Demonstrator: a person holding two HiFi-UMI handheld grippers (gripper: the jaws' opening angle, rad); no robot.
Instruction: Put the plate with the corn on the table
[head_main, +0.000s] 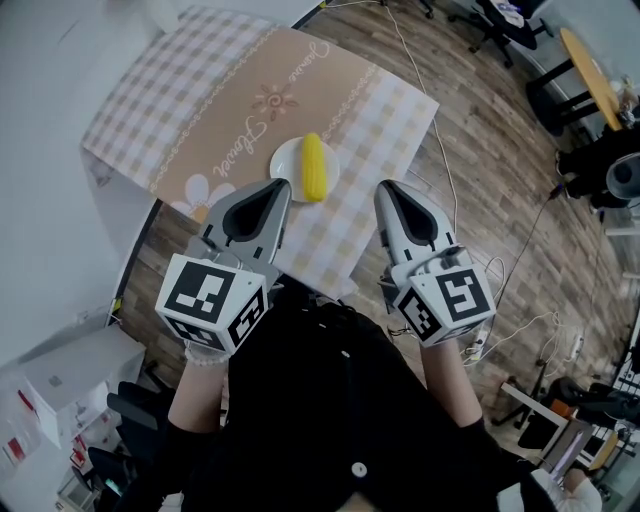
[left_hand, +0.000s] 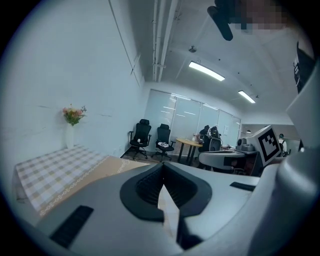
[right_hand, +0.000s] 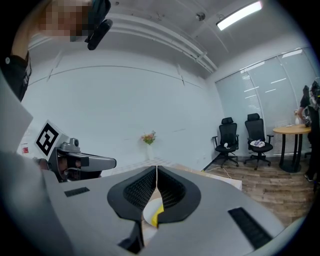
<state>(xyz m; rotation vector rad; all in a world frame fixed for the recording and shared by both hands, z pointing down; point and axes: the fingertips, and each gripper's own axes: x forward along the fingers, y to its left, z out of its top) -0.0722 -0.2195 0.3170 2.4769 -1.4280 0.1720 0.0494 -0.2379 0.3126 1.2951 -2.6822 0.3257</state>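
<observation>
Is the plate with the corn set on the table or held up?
Set down: the plate, corn on it, rests flat on the tablecloth.

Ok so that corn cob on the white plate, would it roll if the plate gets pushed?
Probably: the corn cob is round and lies loose on the small plate, so a sideways jolt could roll it off. The plate looks stiff and shallow. On the checked tablecloth it would likely drag rather than slide.
</observation>
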